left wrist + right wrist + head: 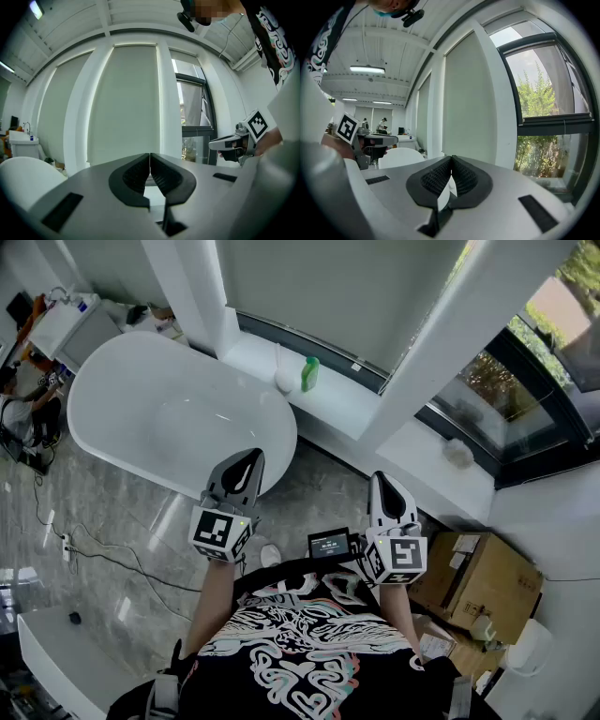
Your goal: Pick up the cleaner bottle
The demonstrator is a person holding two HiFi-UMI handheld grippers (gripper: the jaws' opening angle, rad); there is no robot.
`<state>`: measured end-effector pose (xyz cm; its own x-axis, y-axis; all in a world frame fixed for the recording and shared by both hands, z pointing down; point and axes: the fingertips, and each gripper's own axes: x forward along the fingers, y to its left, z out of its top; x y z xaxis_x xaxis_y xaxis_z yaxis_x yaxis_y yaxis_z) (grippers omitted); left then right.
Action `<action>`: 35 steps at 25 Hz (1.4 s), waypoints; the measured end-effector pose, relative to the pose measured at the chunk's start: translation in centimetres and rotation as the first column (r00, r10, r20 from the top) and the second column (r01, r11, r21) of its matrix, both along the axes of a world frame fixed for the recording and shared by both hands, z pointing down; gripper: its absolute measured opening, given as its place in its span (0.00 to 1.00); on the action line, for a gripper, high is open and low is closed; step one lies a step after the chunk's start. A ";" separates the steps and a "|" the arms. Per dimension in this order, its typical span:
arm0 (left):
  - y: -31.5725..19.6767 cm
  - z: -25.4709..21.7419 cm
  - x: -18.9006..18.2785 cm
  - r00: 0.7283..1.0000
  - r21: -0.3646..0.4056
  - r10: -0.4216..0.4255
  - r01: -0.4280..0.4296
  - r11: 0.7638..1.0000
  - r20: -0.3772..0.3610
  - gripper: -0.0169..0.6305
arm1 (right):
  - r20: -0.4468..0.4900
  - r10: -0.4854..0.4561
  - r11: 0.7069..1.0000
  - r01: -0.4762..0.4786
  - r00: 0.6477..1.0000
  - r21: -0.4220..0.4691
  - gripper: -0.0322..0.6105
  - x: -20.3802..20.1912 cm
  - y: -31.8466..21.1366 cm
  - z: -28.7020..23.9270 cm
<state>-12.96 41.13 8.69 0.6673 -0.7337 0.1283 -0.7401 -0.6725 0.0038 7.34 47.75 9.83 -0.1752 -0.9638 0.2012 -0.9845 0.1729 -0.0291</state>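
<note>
Head view: the left gripper [251, 460] and right gripper [382, 482] are held side by side in front of the person's chest. Both are well apart from the green bottle [309, 374]. It stands upright on the ledge [342, 401] behind the tub [169, 413], just beside a white object [285, 381]. Neither claw is near it, so I judge the task to be at its very start, with the approach not yet made.

Left gripper view: the jaws are pressed together with nothing between them. They face the blind [124, 103], and the bottle does not show here.

Right gripper view: these jaws also meet tip to tip and are empty. They point toward the window [543, 84], and again no bottle shows.

The next move likely calls for stepping closer past the tub's end and reaching one gripper to the ledge. Its jaws would have to spread wide enough to straddle the bottle's body, then close without knocking the white object beside it.
</note>
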 end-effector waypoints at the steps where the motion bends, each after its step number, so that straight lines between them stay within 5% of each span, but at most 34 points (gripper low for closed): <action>1: 0.0 0.0 0.2 1.000 -0.004 -0.003 0.003 1.000 0.001 0.05 | 0.003 -0.002 1.000 0.002 1.000 -0.001 0.09 0.1 0.1 0.0; 35: -0.4 3.0 6.5 0.995 -0.037 -0.083 0.085 0.996 0.063 0.05 | 0.078 -0.050 0.998 0.054 0.996 -0.040 0.09 6.6 0.1 3.6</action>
